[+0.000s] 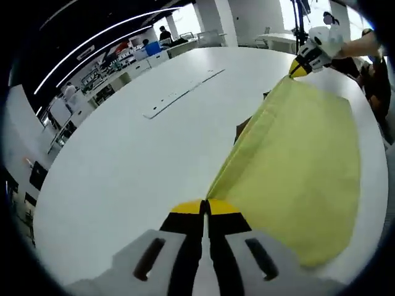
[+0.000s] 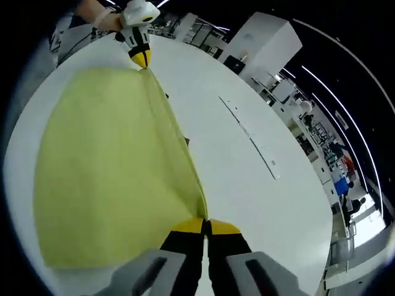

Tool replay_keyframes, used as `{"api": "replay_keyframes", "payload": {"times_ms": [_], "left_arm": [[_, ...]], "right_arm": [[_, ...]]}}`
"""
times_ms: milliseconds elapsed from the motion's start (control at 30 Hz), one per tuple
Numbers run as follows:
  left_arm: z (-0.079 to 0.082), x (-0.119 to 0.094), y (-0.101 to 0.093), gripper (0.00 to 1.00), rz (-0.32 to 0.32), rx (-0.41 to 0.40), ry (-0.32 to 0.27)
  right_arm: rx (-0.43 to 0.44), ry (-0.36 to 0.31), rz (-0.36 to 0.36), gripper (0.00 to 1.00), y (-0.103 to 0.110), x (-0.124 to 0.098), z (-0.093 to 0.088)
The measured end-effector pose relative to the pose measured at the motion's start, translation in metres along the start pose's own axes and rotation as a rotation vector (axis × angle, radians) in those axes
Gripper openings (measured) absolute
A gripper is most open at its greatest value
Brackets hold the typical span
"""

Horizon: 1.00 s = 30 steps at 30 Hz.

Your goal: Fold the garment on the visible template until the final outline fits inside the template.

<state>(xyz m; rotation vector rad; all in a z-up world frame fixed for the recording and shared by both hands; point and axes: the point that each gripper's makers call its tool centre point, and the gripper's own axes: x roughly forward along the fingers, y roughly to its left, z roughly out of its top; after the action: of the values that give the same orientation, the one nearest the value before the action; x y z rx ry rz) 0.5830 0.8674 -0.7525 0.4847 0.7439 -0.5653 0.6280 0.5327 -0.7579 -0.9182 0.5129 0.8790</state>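
Garment: pale yellow-green cloth garment stretched taut between both grippers, its lower part draped on the round white table.
Left gripper: jaws clamped together on one garment corner.
Right gripper: jaws pinched closed on the opposite corner.
Table extras: long thin clear strip lying flat, well apart from the cloth.
Containers: cannot tell of any.

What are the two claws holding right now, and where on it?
Both hold the yellow garment: left claw and right claw each pinch an end of its raised edge, stretched between them.
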Motion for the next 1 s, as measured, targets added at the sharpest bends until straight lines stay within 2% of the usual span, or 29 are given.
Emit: {"api": "replay_keyframes", "payload": {"times_ms": [233,333,367,400,467,533,600,667,700,733,800,833,933,967,1000], "left_arm": [[-0.001,-0.002,-0.004,0.00,-0.013,-0.006,-0.003],[0.001,-0.004,-0.006,0.00,-0.016,0.019,-0.010],[0.001,-0.005,-0.005,0.02,-0.015,0.018,-0.011],[0.002,-0.006,-0.006,0.06,-0.018,0.018,-0.016],[0.000,-0.006,-0.006,0.19,-0.025,0.009,-0.016],[-0.001,-0.007,-0.009,0.33,-0.042,0.012,-0.020],[0.001,-0.010,-0.014,0.39,-0.072,0.004,-0.048],[0.004,-0.013,-0.013,0.49,-0.067,0.000,-0.068],[0.005,-0.014,-0.014,0.51,-0.077,-0.012,-0.079],[0.008,-0.015,-0.018,0.53,-0.105,-0.064,-0.098],[0.008,-0.020,-0.019,0.50,-0.124,-0.090,-0.114],[0.009,-0.021,-0.018,0.49,-0.131,-0.095,-0.120],[0.012,-0.025,-0.022,0.66,-0.177,-0.210,-0.160],[0.015,-0.028,-0.020,0.68,-0.180,-0.248,-0.185],[0.017,-0.031,-0.019,0.70,-0.178,-0.255,-0.206]], "right_arm": [[0.018,0.002,0.008,0.00,0.002,0.002,-0.002],[0.035,-0.003,-0.002,0.00,0.000,0.002,-0.002],[0.037,-0.007,-0.004,0.07,0.000,0.001,-0.001],[0.103,-0.024,0.008,0.15,0.002,0.001,0.000],[0.155,-0.035,0.009,0.27,0.001,-0.001,0.001],[0.185,-0.054,0.008,0.29,0.000,-0.005,0.002],[0.255,-0.080,0.027,0.35,0.002,-0.008,0.005],[0.306,-0.097,0.031,0.41,0.002,-0.012,0.007],[0.326,-0.111,0.037,0.43,0.002,-0.014,0.008],[0.346,-0.123,0.034,0.44,0.001,-0.016,0.008],[0.363,-0.116,0.028,0.44,0.000,-0.018,0.005],[0.406,-0.132,0.031,0.45,0.000,-0.020,0.005],[0.479,-0.157,0.034,0.50,-0.001,-0.026,0.006],[0.495,-0.171,0.034,0.52,-0.001,-0.028,0.007],[0.519,-0.177,0.040,0.55,0.001,-0.032,0.008]]}}
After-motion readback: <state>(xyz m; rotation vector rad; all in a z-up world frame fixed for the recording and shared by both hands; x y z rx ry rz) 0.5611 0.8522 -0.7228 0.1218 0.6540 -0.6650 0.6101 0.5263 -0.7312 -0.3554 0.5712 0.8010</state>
